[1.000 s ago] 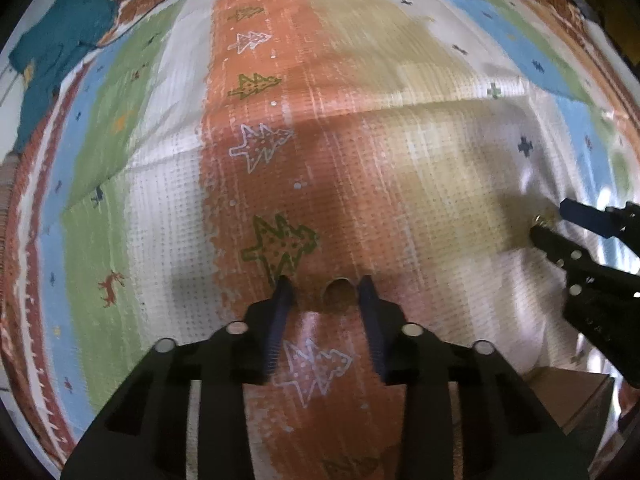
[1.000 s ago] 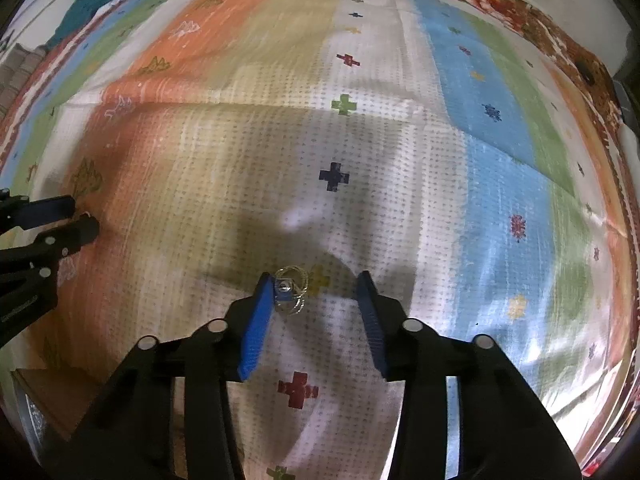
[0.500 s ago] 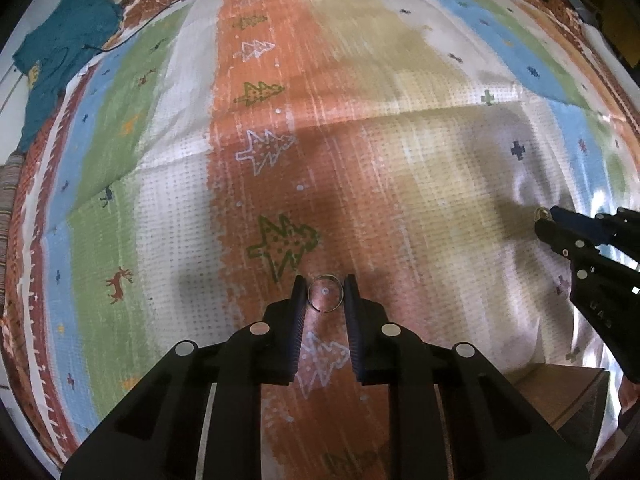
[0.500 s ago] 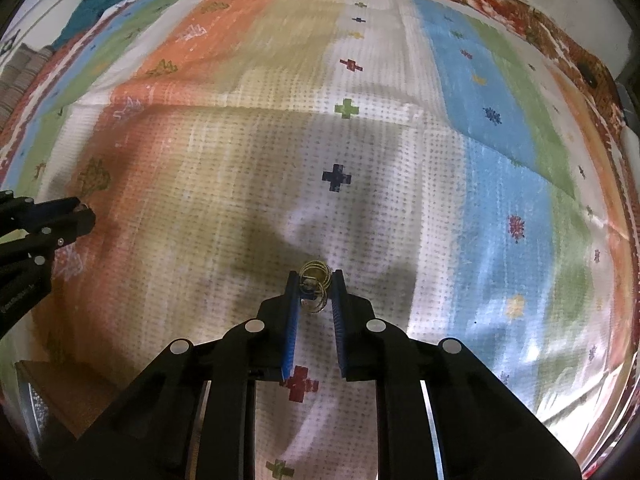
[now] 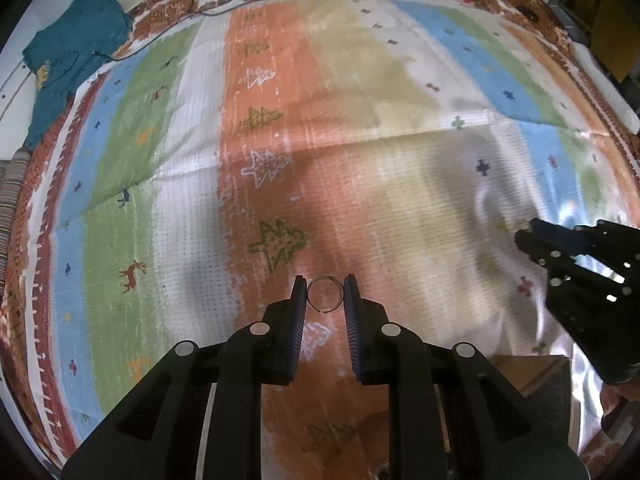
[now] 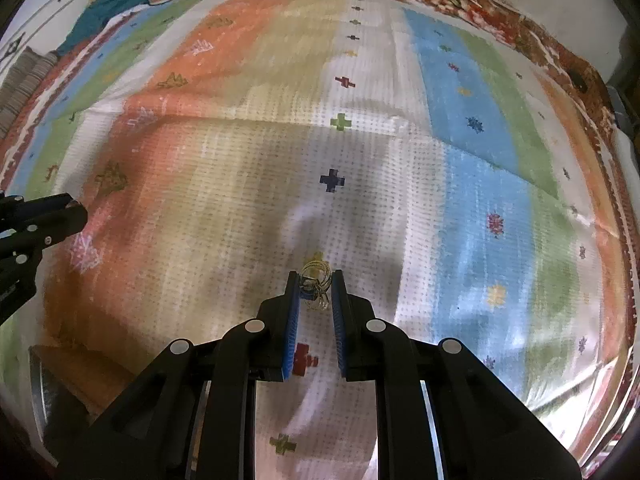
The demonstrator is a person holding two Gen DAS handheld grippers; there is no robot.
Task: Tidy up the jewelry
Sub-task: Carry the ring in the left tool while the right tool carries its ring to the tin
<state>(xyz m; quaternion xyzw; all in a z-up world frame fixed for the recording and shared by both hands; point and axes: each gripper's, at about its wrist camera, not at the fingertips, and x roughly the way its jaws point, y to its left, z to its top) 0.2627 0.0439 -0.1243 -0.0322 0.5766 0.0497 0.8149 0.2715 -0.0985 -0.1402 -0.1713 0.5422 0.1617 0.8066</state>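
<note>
Left hand-held gripper (image 5: 325,297) pinches a thin ring (image 5: 325,295); right hand-held gripper (image 6: 315,290) pinches tangled gold wire jewelry (image 6: 316,280).

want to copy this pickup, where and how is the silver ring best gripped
Across its band, one pad on each outer side, coming from above with the fingers steeply down. The ring is a thin open hoop with a small gap at its lower edge, so squeezing across the width, clear of that gap, seems safest. The left gripper holds it so, above the rug.
</note>
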